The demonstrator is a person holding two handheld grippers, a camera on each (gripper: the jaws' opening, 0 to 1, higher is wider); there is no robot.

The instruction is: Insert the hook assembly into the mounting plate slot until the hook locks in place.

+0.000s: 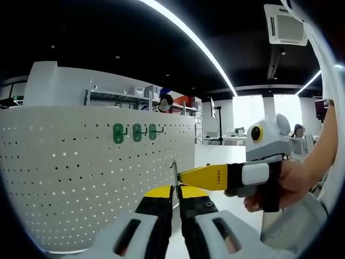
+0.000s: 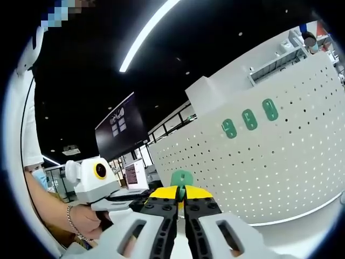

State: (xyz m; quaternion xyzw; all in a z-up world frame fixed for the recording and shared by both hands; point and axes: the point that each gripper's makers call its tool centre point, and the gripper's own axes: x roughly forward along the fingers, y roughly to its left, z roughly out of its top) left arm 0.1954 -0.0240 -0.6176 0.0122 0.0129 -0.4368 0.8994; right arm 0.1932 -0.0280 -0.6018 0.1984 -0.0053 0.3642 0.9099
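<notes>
The hook assembly (image 2: 181,178) has a green plate and rises between the yellow tips of my right gripper (image 2: 181,192), which is shut on it. In the left gripper view the same hook assembly (image 1: 174,170) shows edge-on as a thin metal strip, pinched between the jaws of my left gripper (image 1: 175,190). The right gripper (image 1: 184,176) comes in from the right and its yellow tip meets that strip. The left gripper (image 2: 141,200) reaches in from the left. The white perforated mounting plate (image 1: 81,178) (image 2: 280,162) curves behind, apart from both grippers. It carries three green hooks (image 1: 137,132) (image 2: 249,119).
A person's hand (image 1: 294,181) holds the right gripper, and a wrist with a bracelet (image 2: 73,218) holds the left one. Shelving (image 1: 116,100) stands behind the plate's top edge. A dark screen (image 2: 121,132) and desks lie further back, with open floor (image 1: 215,156) beside the plate.
</notes>
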